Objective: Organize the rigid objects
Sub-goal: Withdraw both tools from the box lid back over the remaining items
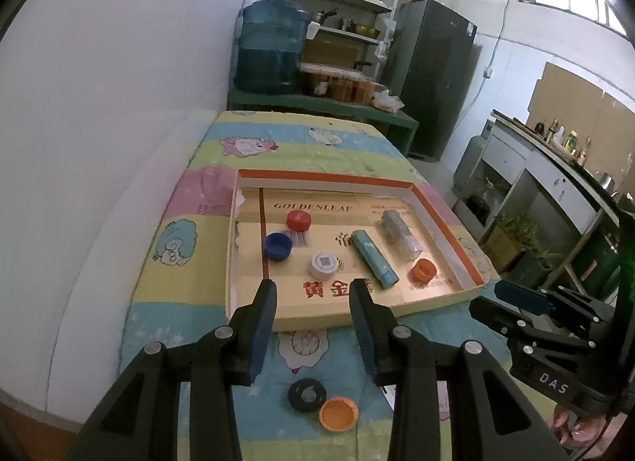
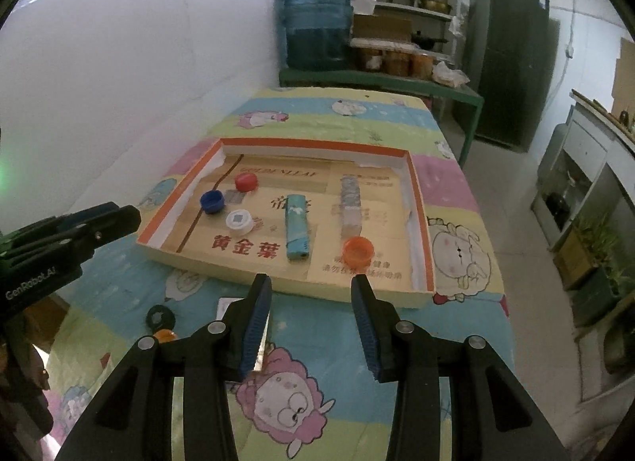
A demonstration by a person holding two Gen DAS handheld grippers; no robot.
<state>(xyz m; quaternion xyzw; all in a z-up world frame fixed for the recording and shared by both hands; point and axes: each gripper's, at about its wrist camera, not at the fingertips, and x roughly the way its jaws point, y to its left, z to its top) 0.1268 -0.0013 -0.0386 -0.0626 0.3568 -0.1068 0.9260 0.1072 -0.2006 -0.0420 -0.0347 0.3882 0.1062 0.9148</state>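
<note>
A shallow cardboard tray (image 1: 444, 215) with an orange rim sits on a table covered in a cartoon sheep cloth (image 1: 301, 135). Inside it, toward its left side, lie a red cap (image 1: 298, 219), a blue cap (image 1: 278, 245) just beside it, and a white cap (image 1: 323, 265) a little nearer the front edge. In the middle lies a teal lighter (image 1: 375, 258), and to its right a clear lighter (image 1: 400, 235), the two well apart and roughly parallel. An orange cap (image 1: 423, 270) rests near the tray's front right corner.

Outside the tray, on the cloth in front of it, a black cap (image 1: 306, 394) and an open orange cap (image 1: 338, 413) lie touching each other.

The left tongs (image 1: 312, 288) hang over the tray's front edge, jaws spread wide with nothing between them; the black and orange caps sit below, between the two arms. The right tongs (image 2: 311, 282) hang just short of the tray's front wall, jaws equally wide apart and holding nothing, the orange cap in the tray just beyond the right finger.

A big blue water jug (image 2: 317, 20) stands on a green bench behind the table.
</note>
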